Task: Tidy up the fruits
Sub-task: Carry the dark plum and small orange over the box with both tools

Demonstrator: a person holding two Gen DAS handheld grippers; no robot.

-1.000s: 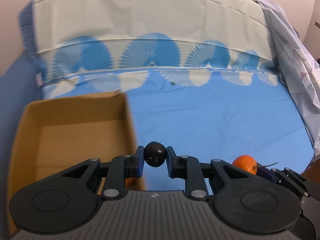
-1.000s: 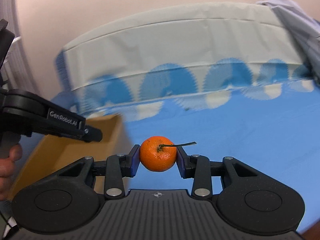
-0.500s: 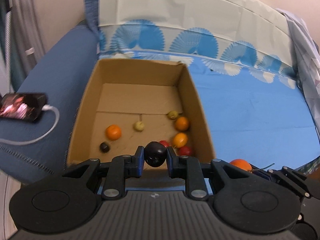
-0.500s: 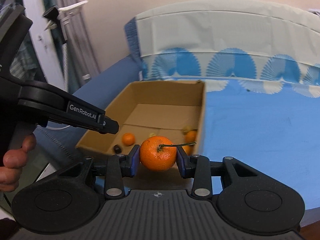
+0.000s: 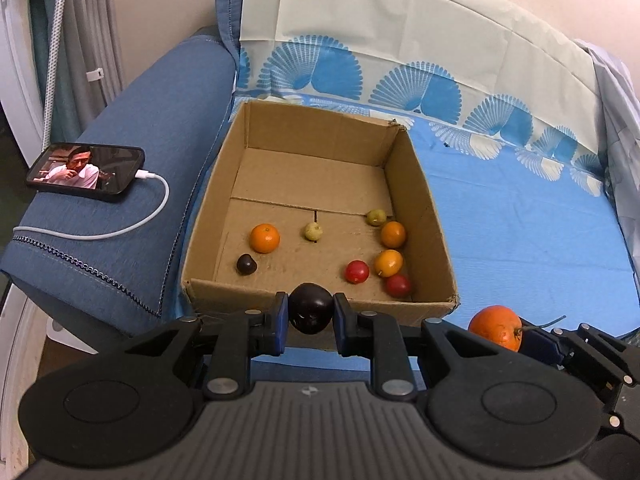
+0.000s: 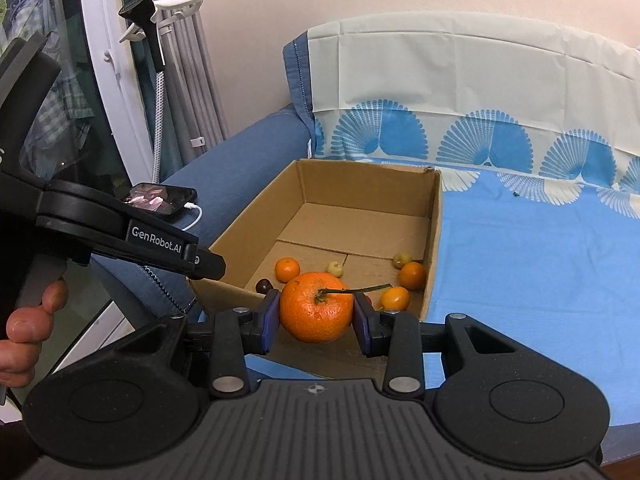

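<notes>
An open cardboard box sits on the blue sofa seat and holds several small fruits: an orange, a dark plum, red and yellow ones at its right side. My left gripper is shut on a dark plum just in front of the box's near wall. My right gripper is shut on a stemmed mandarin, also held before the box's near wall. The mandarin shows in the left wrist view too.
A phone with a white charging cable lies on the blue armrest left of the box. The blue sheet covers the seat to the right. A patterned cover drapes the backrest. Curtains and a window frame stand at the left.
Both grippers have swung left and tilted down toward the box, each still holding its fruit. The box interior and the armrest with the phone have come fully into view.
</notes>
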